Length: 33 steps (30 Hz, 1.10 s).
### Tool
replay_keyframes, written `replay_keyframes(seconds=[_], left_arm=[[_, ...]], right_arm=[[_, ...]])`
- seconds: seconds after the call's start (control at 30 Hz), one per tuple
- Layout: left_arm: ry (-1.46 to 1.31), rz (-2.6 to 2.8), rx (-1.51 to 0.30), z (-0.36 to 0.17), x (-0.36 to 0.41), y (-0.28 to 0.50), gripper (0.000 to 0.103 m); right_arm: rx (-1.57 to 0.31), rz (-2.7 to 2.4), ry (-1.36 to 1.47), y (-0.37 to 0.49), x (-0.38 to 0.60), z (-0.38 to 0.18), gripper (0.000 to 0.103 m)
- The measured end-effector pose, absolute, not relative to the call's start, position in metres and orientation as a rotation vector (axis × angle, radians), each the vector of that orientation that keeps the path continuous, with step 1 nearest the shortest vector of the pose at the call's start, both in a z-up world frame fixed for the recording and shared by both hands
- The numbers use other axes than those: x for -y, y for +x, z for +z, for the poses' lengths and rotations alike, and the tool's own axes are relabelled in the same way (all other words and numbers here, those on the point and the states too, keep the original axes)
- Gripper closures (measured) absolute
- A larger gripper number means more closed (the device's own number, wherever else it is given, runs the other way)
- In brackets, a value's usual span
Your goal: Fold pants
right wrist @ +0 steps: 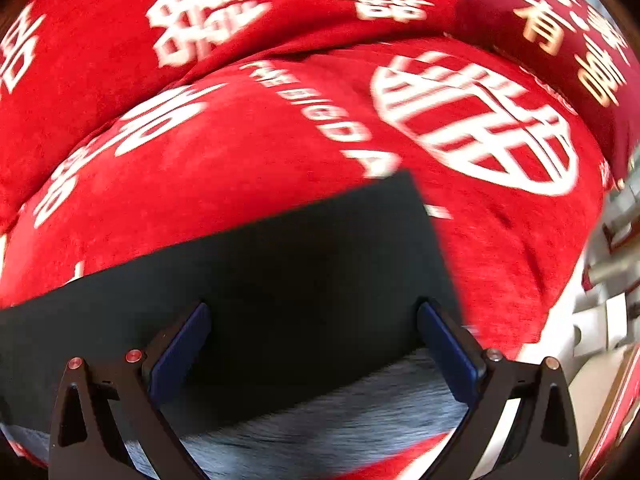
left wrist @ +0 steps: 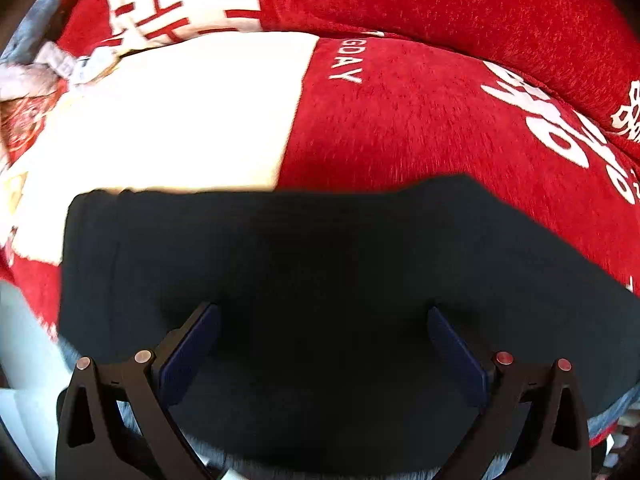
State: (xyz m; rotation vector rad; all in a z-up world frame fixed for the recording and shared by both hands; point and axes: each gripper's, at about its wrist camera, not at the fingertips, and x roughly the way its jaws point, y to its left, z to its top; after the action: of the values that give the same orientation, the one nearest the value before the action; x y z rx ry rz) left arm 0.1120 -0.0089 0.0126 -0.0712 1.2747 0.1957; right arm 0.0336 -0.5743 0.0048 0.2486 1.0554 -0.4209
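Black pants (left wrist: 320,264) lie folded flat on a red plush cover (left wrist: 420,120) with white lettering. In the left wrist view they fill the lower half, and my left gripper (left wrist: 323,316) hovers open over them with nothing between its blue pads (left wrist: 192,352). The right wrist view shows the pants' right end (right wrist: 280,264), its corner near the white letters. My right gripper (right wrist: 314,312) is open above that end, holding nothing. A grey-blue fabric edge (right wrist: 340,412) shows under the pants' near side.
A white panel (left wrist: 180,120) of the cover lies beyond the pants at the left. Red cushions (right wrist: 200,12) with white characters rise at the back. White and metal objects (right wrist: 608,280) stand past the cover's right edge. Grey cloth (left wrist: 36,76) sits at far left.
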Motion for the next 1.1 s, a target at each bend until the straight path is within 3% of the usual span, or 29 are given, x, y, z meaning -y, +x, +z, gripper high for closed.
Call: replay_keyframes(seconds=[0.17,0.37,0.83,1.1], left_arm=[[0.022,0.054,-1.246,0.021,0.074,0.067,0.0],[0.127,-0.009,-1.243,0.004,0.106,0.04,0.0],[0.068,-0.039,-1.219,-0.002,0.093,0.034,0.0],[0.054,-0.017,-1.197,0.002,0.055,0.022,0.0]], right_arm=[[-1.005,-0.186,0.183,0.013,0.47,0.029,0.001],[-1.078,0.014,-0.02,0.0,0.362,-0.005,0.001],[-1.122,-0.171,0.293,-0.007,0.497,-0.015,0.0],[-1.099,-0.179,0.301,-0.013,0.494,-0.018,0.0]])
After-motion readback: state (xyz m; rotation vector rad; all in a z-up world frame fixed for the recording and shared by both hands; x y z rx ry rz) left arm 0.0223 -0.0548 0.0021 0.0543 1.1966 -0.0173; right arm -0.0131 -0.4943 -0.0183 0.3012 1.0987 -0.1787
